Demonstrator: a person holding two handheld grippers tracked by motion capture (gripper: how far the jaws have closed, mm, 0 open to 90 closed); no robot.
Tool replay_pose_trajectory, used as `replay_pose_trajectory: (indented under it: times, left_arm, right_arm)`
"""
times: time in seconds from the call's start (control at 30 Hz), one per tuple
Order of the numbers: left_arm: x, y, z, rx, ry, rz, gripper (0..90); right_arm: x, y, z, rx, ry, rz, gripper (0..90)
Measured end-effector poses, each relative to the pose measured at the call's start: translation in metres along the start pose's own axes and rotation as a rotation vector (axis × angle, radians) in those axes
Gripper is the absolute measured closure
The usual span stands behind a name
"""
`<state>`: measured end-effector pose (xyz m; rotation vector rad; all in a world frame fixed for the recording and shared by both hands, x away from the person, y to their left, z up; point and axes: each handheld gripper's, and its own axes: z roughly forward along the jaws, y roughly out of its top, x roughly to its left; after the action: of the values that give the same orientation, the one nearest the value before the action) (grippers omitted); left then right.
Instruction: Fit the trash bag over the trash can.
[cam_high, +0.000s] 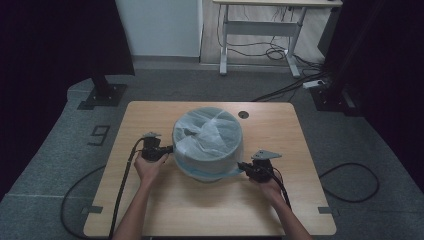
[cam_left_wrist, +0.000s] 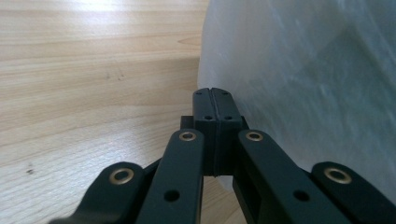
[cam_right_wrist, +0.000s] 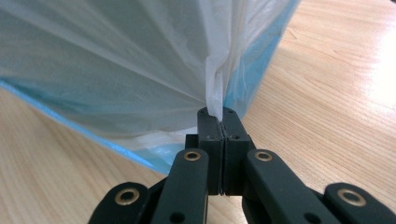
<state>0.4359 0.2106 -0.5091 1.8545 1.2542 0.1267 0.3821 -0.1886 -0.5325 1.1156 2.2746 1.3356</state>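
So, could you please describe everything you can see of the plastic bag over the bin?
The plastic bag is thin, translucent and white with a pale blue hem. It drapes over the top and down the sides of a round bin standing mid-table, and its crumpled middle sags into the opening. The right tongs are shut on a pinched fold near the hem, stretching it taut. The left tongs, closed, sit against its other side.

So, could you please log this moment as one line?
bin: upright on table | bag: lining bin | right gripper: shut on bag | left gripper: shut beside bag
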Motion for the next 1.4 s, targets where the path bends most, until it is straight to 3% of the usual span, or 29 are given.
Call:
replay_pose_trajectory:
  times: [0.17, 0.23, 0.4, 0.57, 0.67, 0.83, 1.07, 1.13, 1.4]
  left_arm:
    - [-0.001, -0.001, -0.004, -0.013, -0.009, 0.01, 89.4]
    - [0.002, -0.002, -0.011, -0.03, -0.024, 0.006, 78.4]
    - [0.004, -0.007, -0.037, -0.123, 0.011, 0.008, 51.2]
    - [-0.001, -0.007, -0.065, -0.199, -0.001, 0.025, 36.8]
    - [-0.008, -0.004, -0.077, -0.222, -0.018, 0.051, 34.9]
    - [-0.025, 0.005, -0.094, -0.246, -0.038, 0.115, 33.7]
    - [-0.046, 0.023, -0.115, -0.272, -0.113, 0.171, 32.7]
    - [-0.052, 0.03, -0.118, -0.275, -0.129, 0.189, 32.6]
    - [-0.076, 0.058, -0.115, -0.23, -0.18, 0.249, 31.7]
  right_arm:
    - [-0.007, -0.002, 0.003, -0.013, -0.003, 0.038, 83.4]
    - [-0.007, -0.001, 0.002, -0.026, -0.006, 0.043, 75.7]
    - [-0.004, 0.004, -0.01, -0.117, -0.01, 0.038, 53.0]
    - [0.001, 0.008, -0.026, -0.202, -0.034, 0.034, 41.0]
    - [0.003, 0.01, -0.035, -0.223, -0.034, 0.039, 37.9]
    - [0.003, 0.008, -0.046, -0.212, -0.026, 0.036, 36.0]
    - [0.005, 0.002, -0.06, -0.195, 0.005, -0.001, 35.2]
    - [0.004, 0.0, -0.063, -0.19, 0.005, -0.011, 35.0]
    - [-0.007, -0.014, -0.073, -0.164, 0.008, 0.025, 34.7]
